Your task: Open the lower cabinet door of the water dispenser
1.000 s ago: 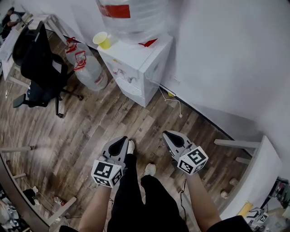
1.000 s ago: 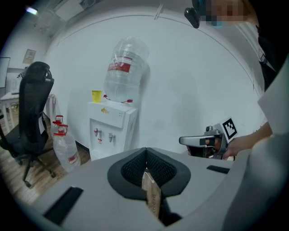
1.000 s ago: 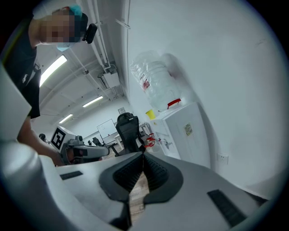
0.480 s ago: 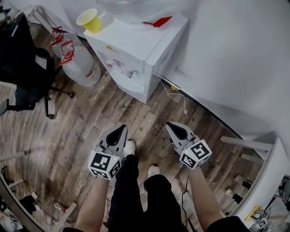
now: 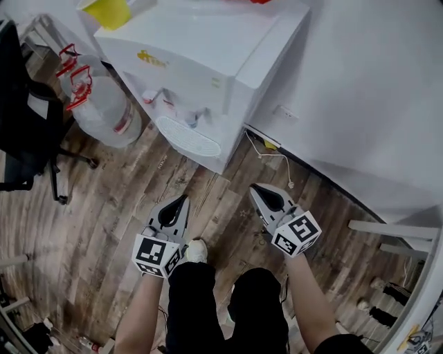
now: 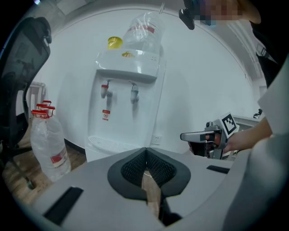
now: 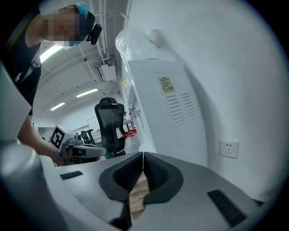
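**A:** Water dispenser [image 5: 208, 62]: where does it stand?

**B:** Against the white wall, on the wooden floor [image 5: 104, 207], ahead of both claws and well apart from them. Its taps [image 5: 166, 97] and drip tray [image 5: 188, 136] face the person. The lower door lies below the tray, and no view shows it clearly.

**A:** And the claws?

**B:** The left claw [image 5: 181, 198] is clenched, jaws pressed together with nothing between them. The right claw [image 5: 255, 187] is the same, clenched and empty. Both hang low over the floor, side by side above the person's legs, pointing towards the dispenser.

**A:** What's around it?

**B:** A yellow cup [image 5: 111, 12] sits on top. A big clear water jug [image 5: 100, 110] with red handles stands just beside it on the person's left, with a black office chair [image 5: 24, 138] beyond. A wall socket [image 5: 285, 113] is on the right.
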`<state>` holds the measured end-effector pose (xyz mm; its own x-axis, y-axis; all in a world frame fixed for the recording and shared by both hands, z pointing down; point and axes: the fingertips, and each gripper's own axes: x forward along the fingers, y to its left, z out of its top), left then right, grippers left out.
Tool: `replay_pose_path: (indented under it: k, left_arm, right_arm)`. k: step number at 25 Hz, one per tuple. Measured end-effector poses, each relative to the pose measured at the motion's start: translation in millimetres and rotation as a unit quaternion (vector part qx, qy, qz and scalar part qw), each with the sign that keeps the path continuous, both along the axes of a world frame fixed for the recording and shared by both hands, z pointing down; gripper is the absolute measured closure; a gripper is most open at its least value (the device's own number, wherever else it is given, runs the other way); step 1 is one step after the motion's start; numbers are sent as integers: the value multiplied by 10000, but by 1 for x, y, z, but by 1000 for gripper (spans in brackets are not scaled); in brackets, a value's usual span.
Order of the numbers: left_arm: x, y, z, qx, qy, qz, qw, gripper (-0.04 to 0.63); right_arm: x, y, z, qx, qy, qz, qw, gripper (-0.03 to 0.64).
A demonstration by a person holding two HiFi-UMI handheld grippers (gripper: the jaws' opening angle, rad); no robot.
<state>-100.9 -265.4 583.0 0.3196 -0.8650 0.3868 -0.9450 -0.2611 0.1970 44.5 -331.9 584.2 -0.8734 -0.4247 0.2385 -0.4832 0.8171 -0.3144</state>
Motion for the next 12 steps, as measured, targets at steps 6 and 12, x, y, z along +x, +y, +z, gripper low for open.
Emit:
replay_pose_path:
  k: [6,12]
  left_arm:
    - [-8,-20,68,277,31,61,9996,581]
    - [-13,-34,114,510,-28,156,9986,581]
  right_arm:
    - [-11,-15,72,215,-14,41,9998,594]
    - [-20,-24,119,400,-130,-15,9991,594]
